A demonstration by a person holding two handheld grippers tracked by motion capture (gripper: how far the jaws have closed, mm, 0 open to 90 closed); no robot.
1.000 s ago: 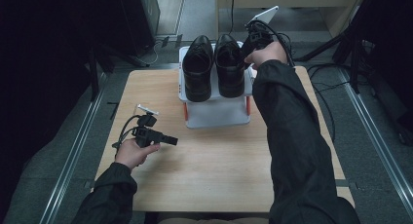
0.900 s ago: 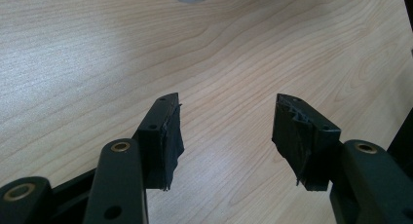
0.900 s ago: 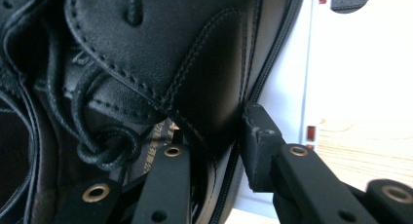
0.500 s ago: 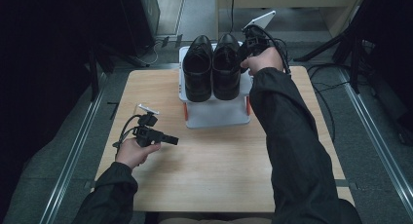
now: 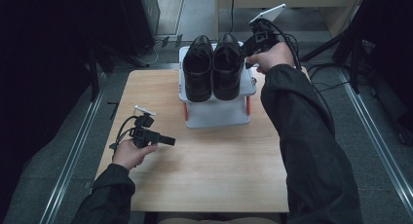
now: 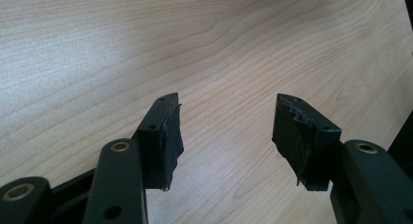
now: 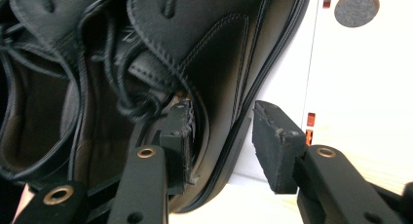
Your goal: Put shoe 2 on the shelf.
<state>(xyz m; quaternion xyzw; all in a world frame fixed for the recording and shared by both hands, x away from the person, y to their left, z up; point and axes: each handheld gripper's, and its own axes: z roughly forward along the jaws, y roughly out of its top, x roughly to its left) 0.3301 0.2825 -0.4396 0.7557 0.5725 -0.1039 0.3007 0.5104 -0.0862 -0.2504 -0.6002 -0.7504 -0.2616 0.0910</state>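
Two black lace-up shoes stand side by side on a white rack (image 5: 216,112) at the table's far edge: the left shoe (image 5: 197,70) and the right shoe (image 5: 226,68). My right gripper (image 5: 246,51) is at the right shoe's outer side. In the right gripper view its jaws (image 7: 222,114) straddle that shoe's (image 7: 219,48) side wall, one inside the opening and one outside, clear of the leather. They have just been opening. My left gripper (image 5: 170,140) hovers over the table's near left, open (image 6: 228,102), with only bare wood between its jaws.
The wooden table (image 5: 219,165) has free room in front of the rack and to both sides. The rack's white wall (image 7: 360,78) rises right of the shoe. Dark floor, metal rails and cables surround the table.
My right hand and gripper have edged slightly left at the right shoe, which now lies closer against the left shoe. The left hand has not moved.
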